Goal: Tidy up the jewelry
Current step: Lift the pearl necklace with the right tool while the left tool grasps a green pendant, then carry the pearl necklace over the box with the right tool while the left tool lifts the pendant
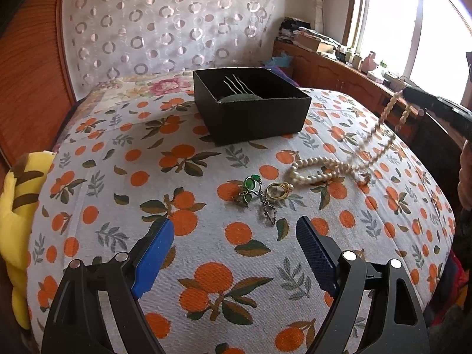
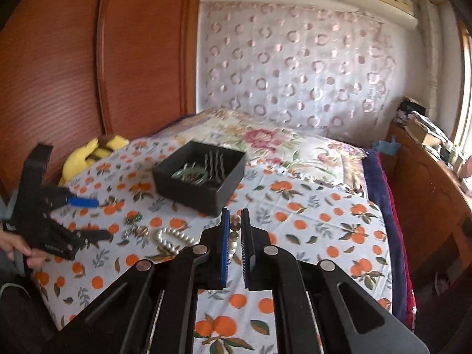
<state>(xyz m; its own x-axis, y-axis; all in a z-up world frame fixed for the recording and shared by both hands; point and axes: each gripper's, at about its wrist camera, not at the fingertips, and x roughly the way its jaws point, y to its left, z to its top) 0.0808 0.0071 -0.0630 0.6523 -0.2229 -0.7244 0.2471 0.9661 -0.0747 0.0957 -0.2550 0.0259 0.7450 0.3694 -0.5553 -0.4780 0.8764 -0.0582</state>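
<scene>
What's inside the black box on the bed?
Inside the black box you can see wavy metal hairpins and a greenish round piece. The box walls hide whatever else lies on the bottom.

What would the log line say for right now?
right gripper: shut on pearl necklace, lifting | left gripper: open, above green earrings | black box: holds hairpins

Pearl necklace (image 1: pixel 317 171): white beads, one end lifted up w/ right side blurry, other end curled on orange-print cloth. Green earrings (image 1: pixel 250 187) + gold ring (image 1: pixel 277 191): small heap on cloth, just left of pearls. Black box (image 1: pixel 250 109): open, further back, holds silver wavy hairpins (image 1: pixel 236 84) + green round thing.
</scene>
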